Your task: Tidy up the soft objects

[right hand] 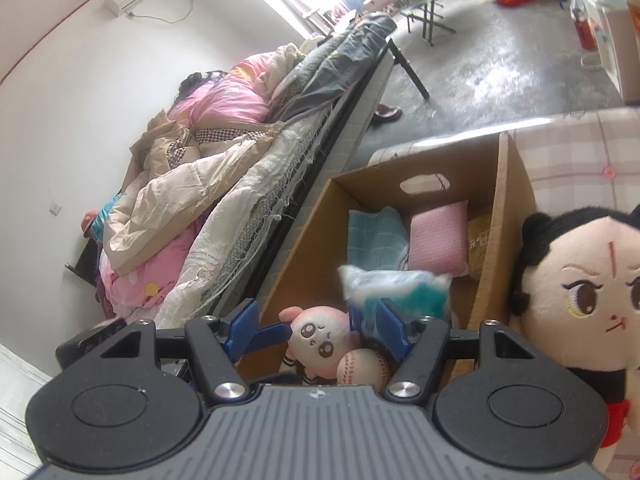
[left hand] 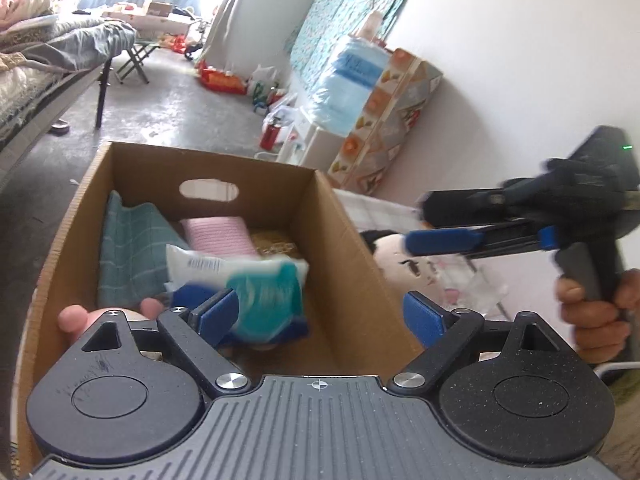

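The left gripper [left hand: 320,312] is over the near end of the cardboard box [left hand: 348,236] with its jaws spread wide and pressing on nothing; a blurred white-and-teal soft packet [left hand: 248,284] lies just ahead of its left pad, inside the box. Against the far wall of the box lie a teal checked cloth [left hand: 128,252] and a pink cloth [left hand: 220,236]. The right gripper [right hand: 316,328] is also open and empty, and a black-haired plush doll [right hand: 580,300] sits outside the box, against its right wall.
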`<state>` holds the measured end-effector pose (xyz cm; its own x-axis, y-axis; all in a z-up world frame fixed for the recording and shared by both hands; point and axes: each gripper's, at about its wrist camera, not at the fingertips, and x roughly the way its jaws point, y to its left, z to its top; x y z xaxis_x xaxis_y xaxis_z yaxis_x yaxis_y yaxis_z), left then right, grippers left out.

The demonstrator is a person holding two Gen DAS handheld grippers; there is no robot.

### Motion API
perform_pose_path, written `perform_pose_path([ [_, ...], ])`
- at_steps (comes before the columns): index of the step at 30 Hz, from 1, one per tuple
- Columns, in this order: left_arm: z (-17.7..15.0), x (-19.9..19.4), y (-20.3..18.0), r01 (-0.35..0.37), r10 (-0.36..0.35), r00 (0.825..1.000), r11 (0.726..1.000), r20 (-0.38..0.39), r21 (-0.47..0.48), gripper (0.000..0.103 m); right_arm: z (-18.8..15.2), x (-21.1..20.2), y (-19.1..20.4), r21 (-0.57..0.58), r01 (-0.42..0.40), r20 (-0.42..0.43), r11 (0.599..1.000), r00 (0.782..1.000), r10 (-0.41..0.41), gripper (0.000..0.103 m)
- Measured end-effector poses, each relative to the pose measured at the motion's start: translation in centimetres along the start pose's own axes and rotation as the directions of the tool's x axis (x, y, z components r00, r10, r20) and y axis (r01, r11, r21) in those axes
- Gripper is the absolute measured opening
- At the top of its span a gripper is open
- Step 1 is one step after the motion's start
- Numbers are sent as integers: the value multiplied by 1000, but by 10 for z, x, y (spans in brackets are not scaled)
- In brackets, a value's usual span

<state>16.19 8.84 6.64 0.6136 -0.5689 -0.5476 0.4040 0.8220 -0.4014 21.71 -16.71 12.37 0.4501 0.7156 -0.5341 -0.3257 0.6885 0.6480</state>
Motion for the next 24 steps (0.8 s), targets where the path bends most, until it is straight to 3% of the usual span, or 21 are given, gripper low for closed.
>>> perform_pose_path([
  [4,-1,1,-6,-85,87,996,993,-22,85,90,-17,-24,4,-59,-11,41,998,999,14,70],
  [8,9,10,-12,-212,226,972,959,-57,188,90,-51,-50,4,-118,-41,85,992,995,51,89],
  [9,15,13,-12,-229,246,967,953,-70,197,91,-60,-55,2,-129,-39,96,991,994,52,90],
  [12,34,30,-4,-258,279,954,950,-111,177,91,-86,-65,-4,-139,-38,123,990,991,55,90],
  [15,50,59,6,-237,269,946,955,-181,181,91,-108,-69,-13,-134,-39,142,990,988,58,90],
  [18,62,99,19,-209,262,917,958,-300,197,91,-122,-66,-24,-118,-23,155,993,987,41,90],
  [22,69,142,41,-228,289,854,955,-432,188,93,-129,-65,-42,-73,-30,167,997,985,42,90],
  [24,72,153,51,-238,292,843,956,-452,173,96,-129,-64,-51,-51,-36,169,998,985,45,90],
])
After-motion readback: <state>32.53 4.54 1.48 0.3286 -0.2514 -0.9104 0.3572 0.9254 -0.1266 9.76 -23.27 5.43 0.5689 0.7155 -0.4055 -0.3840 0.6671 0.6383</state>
